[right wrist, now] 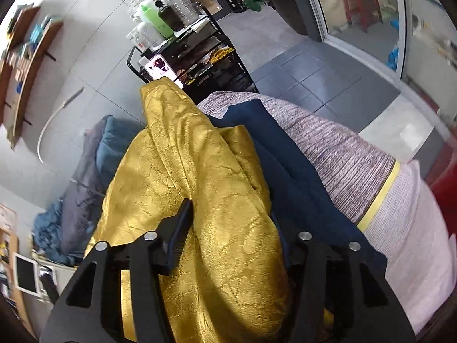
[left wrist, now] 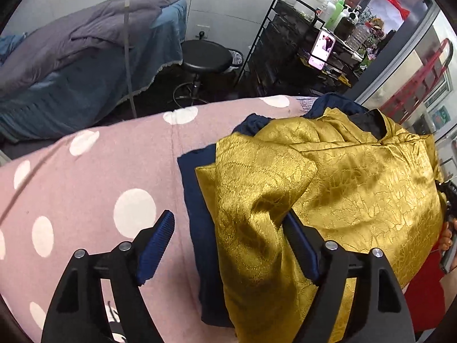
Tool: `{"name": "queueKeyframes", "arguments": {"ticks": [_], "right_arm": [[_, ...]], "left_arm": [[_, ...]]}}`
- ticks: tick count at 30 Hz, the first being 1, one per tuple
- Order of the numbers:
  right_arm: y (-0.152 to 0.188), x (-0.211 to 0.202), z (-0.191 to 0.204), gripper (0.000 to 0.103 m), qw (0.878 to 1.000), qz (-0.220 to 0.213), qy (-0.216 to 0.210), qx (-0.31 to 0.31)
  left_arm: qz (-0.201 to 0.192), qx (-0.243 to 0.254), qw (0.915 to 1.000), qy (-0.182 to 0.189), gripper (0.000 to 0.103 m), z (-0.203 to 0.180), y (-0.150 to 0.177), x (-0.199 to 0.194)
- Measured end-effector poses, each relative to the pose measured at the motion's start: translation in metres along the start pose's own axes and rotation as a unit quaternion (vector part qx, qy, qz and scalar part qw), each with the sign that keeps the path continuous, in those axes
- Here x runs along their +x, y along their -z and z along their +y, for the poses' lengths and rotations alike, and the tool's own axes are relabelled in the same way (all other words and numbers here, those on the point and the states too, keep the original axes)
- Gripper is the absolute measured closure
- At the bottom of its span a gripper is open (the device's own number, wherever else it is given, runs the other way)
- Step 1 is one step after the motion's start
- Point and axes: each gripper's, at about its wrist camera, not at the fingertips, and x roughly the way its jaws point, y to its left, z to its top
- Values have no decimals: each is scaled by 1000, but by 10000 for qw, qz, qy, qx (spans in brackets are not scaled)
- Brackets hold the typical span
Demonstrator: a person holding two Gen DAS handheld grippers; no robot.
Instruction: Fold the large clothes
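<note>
Presently the left gripper (left wrist: 228,245) is standing with its jaws spread wide: its left pad is hanging free over the pink dotted bedcover (left wrist: 94,177), while its right pad is lying against a fold of the gold garment (left wrist: 337,177), with the fold's edge sitting loosely in the gap and nothing pressing on it. The right gripper (right wrist: 231,228) is likewise standing apart, a thick roll of the same gold cloth (right wrist: 205,171) bulging between its jaws, apparently without a pinch, though its far pad is hidden behind the fabric. Outward from there, the garment is lying folded over on the bed, its navy lining (left wrist: 197,188) showing along the near edge, with a striped towel (right wrist: 342,154) at the head end. Beyond the bed a black stool (left wrist: 205,54) and a cart of bottles (left wrist: 322,8) are standing well clear.

By my judgement a fold is being laid down. To do it well, both tools should be drawing away without dragging the slippery cloth, then smoothing the bulge flat before the following fold.
</note>
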Motion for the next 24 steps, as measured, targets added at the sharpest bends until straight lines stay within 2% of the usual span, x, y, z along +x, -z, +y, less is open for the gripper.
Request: {"name": "queueKeyframes", "arguments": {"ticks": [2,4,7,10,13,15,16,20,24], "right_arm": [[-2,-8,4,48,9996,-169,196,-108],[1,-26,8,39,9968,-583,535,-140],[4,-60,10,29,9901,-1182,747,-67],[12,-85,12,28,9867,-1408,814,47],[28,-104,21,27,9855,-1445,891,12],[43,-113,31,27,9853,-1461,876,-124],[53,-118,37,23,9851,-1448,901,-227],[95,-122,66,21,9852,-1177,1061,-657],[146,-115,99,21,9839,-518,1294,-1115]], "left_arm": [[-152,-26,9997,-204,19,0,0,-14],[-380,1,9982,-458,17,0,-1,-33],[-755,332,9908,-1076,11,-11,-1,-66],[-1001,727,9824,-1399,6,-27,4,-90],[-1127,1070,9761,-1518,6,-43,16,-109],[-1130,1160,9757,-1473,6,-49,25,-115],[-1092,1187,9775,-1359,6,-51,30,-119],[-912,1172,9828,-1102,6,-56,52,-125],[-587,1000,9908,-696,6,-58,81,-127]]}}
